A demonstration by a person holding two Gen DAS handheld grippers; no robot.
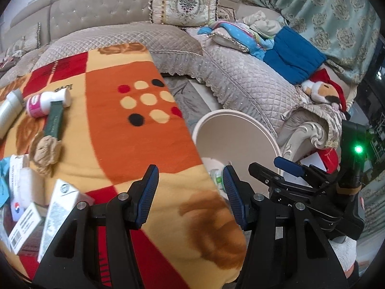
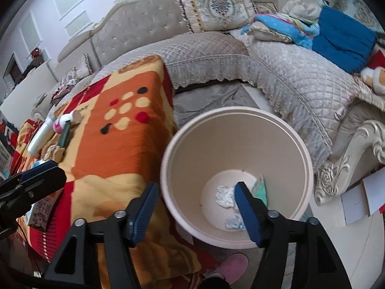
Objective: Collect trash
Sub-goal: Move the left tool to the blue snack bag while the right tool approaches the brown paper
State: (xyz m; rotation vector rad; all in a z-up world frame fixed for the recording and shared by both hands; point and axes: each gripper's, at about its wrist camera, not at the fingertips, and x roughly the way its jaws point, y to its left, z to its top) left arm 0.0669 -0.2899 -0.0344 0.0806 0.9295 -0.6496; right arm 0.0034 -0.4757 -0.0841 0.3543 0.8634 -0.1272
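Observation:
My left gripper [image 1: 190,192] is open and holds nothing, hovering over the right edge of the blanket-covered table [image 1: 134,144]. On the table's left side lie a pink-labelled white bottle [image 1: 45,102], a green box [image 1: 54,122], a crumpled brown paper [image 1: 45,151] and cartons [image 1: 57,212]. My right gripper [image 2: 197,209] is also open and holds nothing, above the left rim of the cream bin [image 2: 240,112]. In the bin lie a crumpled white paper [image 2: 223,195], a green wrapper [image 2: 261,187] and a bluish scrap [image 2: 233,222].
A quilted grey sofa [image 2: 288,72] wraps around behind the table and bin, with cushions, clothes and a plush toy [image 1: 322,91]. A pink slipper [image 2: 233,265] is on the floor below the bin. Papers [image 2: 361,197] lie on the floor at right.

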